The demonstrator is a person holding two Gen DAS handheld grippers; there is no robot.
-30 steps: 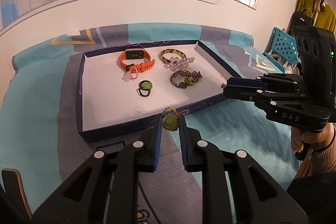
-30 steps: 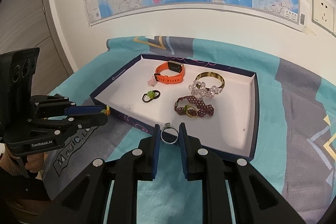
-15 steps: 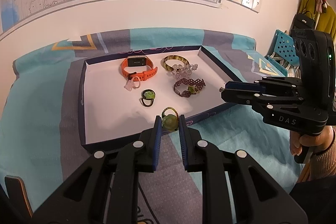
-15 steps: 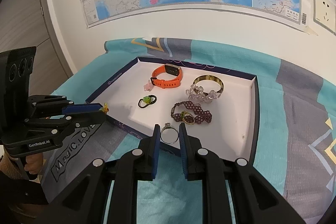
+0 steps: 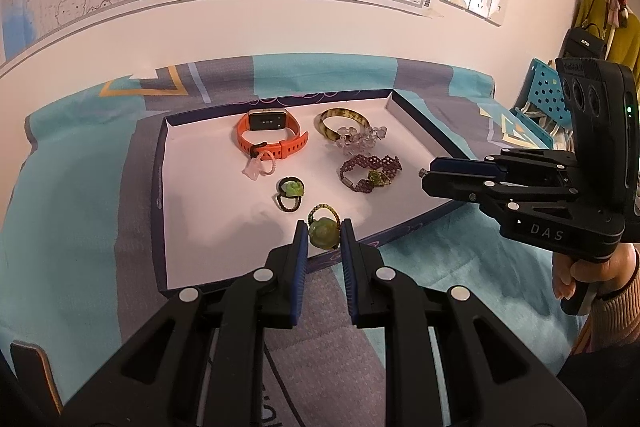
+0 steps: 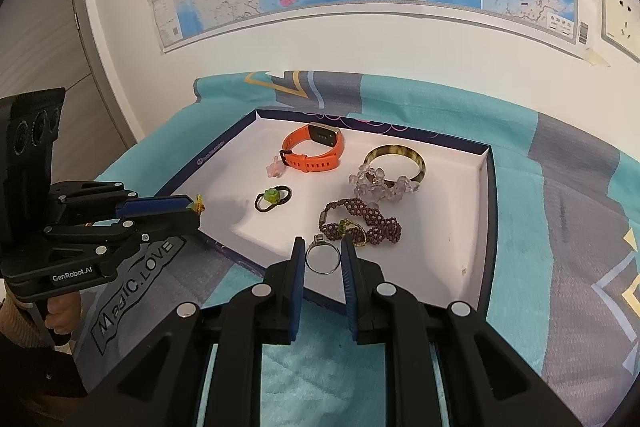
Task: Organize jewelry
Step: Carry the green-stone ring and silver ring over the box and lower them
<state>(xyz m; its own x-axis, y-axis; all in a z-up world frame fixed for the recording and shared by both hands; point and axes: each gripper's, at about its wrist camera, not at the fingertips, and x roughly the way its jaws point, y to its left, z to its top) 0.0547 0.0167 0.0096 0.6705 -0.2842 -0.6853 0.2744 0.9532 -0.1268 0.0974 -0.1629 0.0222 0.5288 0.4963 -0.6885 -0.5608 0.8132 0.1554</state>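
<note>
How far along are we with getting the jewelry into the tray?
Six pieces already lie in the tray: orange watch, bangle, purple bracelet and others. In hand: left gripper clamps a green bead ring; right gripper clamps a silver ring. Both remain to be set down.

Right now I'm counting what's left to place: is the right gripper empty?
No, the right gripper is shut on a silver ring, held over the near edge of the box lid.
</note>
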